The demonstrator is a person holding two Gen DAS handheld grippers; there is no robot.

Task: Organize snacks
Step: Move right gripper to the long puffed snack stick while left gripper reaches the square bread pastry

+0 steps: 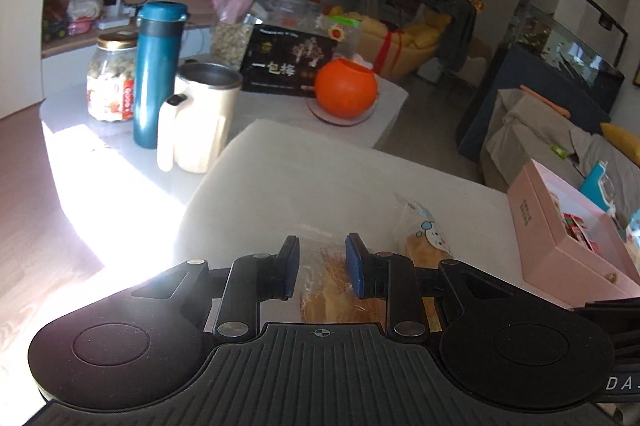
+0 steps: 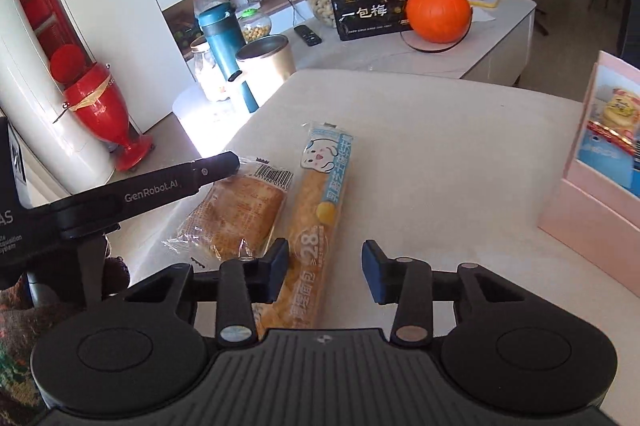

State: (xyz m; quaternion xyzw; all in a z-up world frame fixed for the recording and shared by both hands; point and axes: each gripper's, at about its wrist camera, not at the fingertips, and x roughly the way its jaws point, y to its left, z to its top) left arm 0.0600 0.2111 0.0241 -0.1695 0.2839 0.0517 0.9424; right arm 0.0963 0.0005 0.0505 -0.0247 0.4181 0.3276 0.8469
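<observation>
Step, as I read it: both breads go into the pink box (image 2: 576,210) at the table (image 2: 440,130) right edge. Left claw (image 1: 322,266) is pinched narrow on the square bun (image 2: 236,214) near the front-left edge; lift clear before swinging. Right claw (image 2: 325,270) stands half open, its left pad at the long bread (image 2: 316,202), right pad well off; centre it, then close. Readable: "一包梅" on the black box (image 2: 376,8), "GenRobot.AI" on the left claw, "28" on the long bread.

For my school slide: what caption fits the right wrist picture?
Right gripper open over long bread packet.
</observation>
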